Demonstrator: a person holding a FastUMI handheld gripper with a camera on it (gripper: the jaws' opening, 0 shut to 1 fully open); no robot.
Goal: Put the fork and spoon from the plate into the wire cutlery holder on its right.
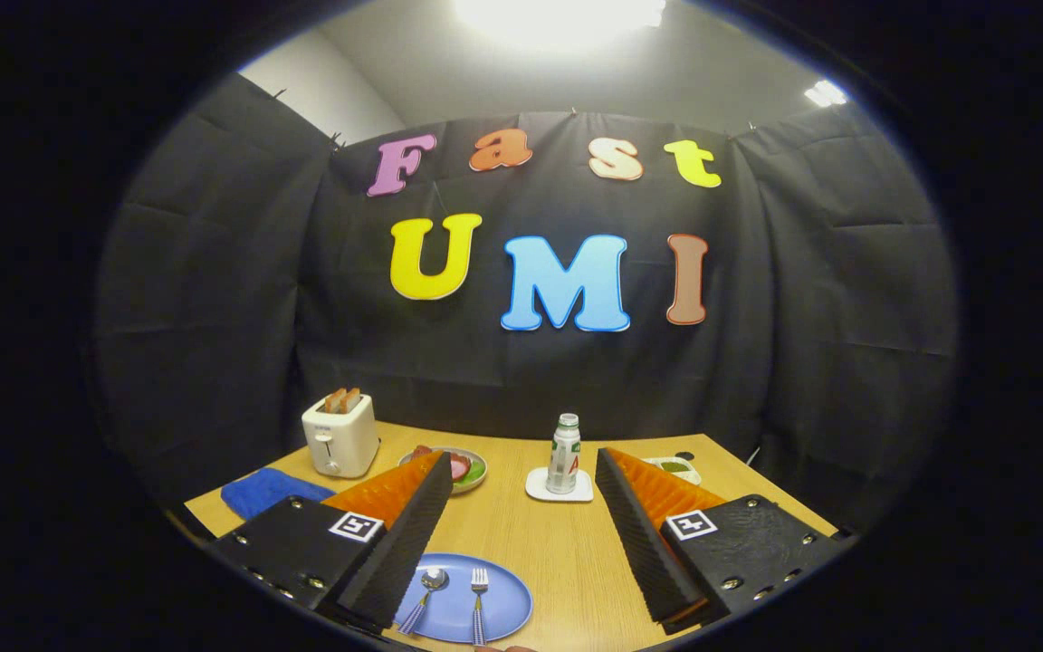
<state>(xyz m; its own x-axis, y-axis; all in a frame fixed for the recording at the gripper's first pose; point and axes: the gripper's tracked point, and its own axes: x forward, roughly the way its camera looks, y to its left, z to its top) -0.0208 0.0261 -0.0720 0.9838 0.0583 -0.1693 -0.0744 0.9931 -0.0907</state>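
Fingers (521, 534) spread wide, holding nothing, up high over the bench (558, 543); spoon (426, 589) and fork (479, 593) lie side by side on the blue plate (503, 602), handles toward the fingers, easy to grab

Gripper (521, 471) held level above the table, fingers spread wide apart, nothing between them. Left finger (395, 543) and right finger (644, 539) angle outward toward the tips (ridged inner faces turned to each other). Neither finger touches anything.
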